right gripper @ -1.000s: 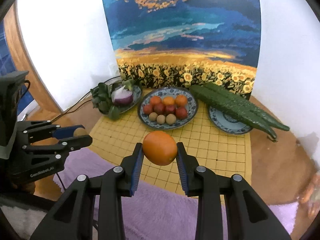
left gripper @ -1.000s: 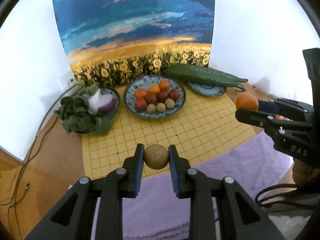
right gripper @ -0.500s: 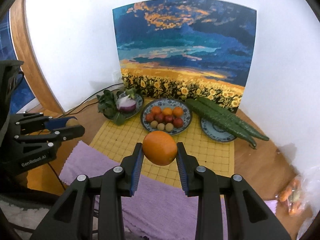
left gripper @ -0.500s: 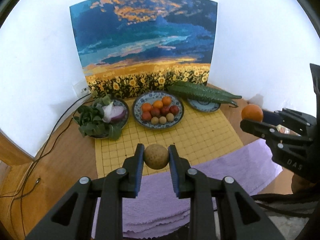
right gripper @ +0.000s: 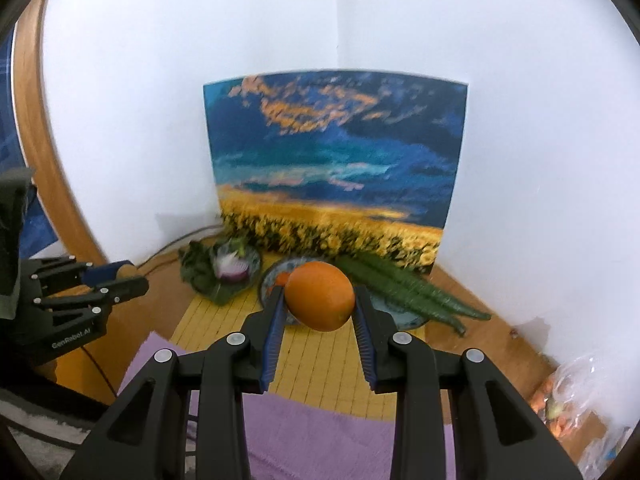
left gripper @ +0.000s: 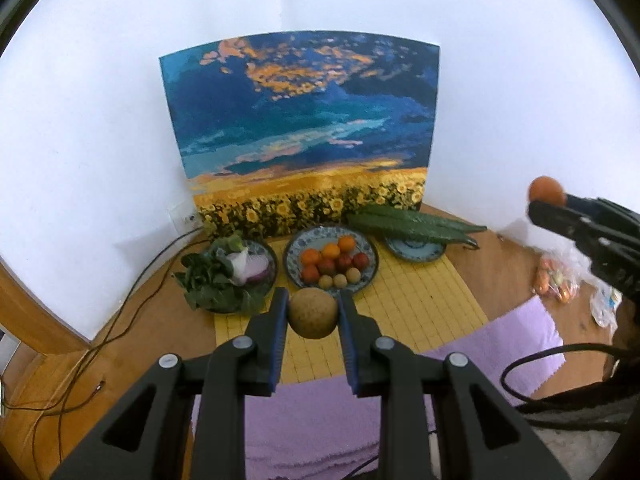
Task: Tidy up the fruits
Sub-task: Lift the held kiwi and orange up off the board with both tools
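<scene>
Transport step, both loads in the air above the table: left claw [left gripper: 313, 316] clamped on a brown round fruit [left gripper: 312, 315], right claw [right gripper: 320, 303] clamped on an orange [right gripper: 321, 297]; next, judged: lower each onto the patterned fruit plate [left gripper: 370, 248], easing between fruits already there.

The left hand-held gripper [left gripper: 313, 316] was matt black plastic with ribbed blue pads, as was the right hand-held gripper [right gripper: 320, 298]. The brown fruit [left gripper: 312, 313] looked dull and finely rough; the orange [right gripper: 321, 296] had a faintly glossy, dimpled peel. The yellow mat [left gripper: 420, 300] looked woven, the purple cloth [left gripper: 320, 412] soft and fuzzy, the bench [left gripper: 132, 312] smooth wood. The fruit plate [left gripper: 294, 246] seemed glazed ceramic.
</scene>
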The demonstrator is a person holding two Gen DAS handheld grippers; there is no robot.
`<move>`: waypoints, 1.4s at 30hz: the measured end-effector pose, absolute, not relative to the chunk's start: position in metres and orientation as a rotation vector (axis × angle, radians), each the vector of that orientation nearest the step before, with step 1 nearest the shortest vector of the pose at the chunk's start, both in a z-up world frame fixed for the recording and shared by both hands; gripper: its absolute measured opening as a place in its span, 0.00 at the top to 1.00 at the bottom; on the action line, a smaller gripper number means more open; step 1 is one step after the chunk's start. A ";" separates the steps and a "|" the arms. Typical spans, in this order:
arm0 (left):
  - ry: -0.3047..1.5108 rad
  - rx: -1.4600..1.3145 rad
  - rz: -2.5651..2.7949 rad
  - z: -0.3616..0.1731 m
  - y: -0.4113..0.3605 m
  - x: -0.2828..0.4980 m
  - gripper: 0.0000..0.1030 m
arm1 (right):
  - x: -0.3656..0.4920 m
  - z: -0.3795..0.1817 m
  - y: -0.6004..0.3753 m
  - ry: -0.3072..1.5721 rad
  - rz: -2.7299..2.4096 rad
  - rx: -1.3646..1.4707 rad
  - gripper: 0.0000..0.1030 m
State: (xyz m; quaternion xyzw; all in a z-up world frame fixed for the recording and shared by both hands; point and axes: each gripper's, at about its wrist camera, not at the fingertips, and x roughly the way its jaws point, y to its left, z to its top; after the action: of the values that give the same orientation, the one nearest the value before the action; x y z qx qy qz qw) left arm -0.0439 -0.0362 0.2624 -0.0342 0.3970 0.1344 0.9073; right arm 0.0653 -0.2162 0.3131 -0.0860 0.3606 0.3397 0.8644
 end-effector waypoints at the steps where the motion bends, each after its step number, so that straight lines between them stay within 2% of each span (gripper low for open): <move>1: 0.815 -0.072 0.280 0.263 -0.035 -0.043 0.76 | 0.066 0.315 -0.217 0.745 0.716 -0.172 0.67; 18: 0.743 0.009 0.337 0.267 -0.020 -0.023 0.76 | 0.077 0.312 -0.200 0.671 0.765 -0.177 0.67; 42: 0.750 -0.026 0.345 0.259 -0.010 -0.015 0.76 | 0.090 0.295 -0.187 0.735 0.820 -0.177 0.67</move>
State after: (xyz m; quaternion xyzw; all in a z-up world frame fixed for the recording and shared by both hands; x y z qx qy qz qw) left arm -0.0145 -0.0104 0.2587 -0.0125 0.3646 0.1676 0.9159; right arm 0.0896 -0.1870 0.2952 -0.0842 0.3486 0.3891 0.8486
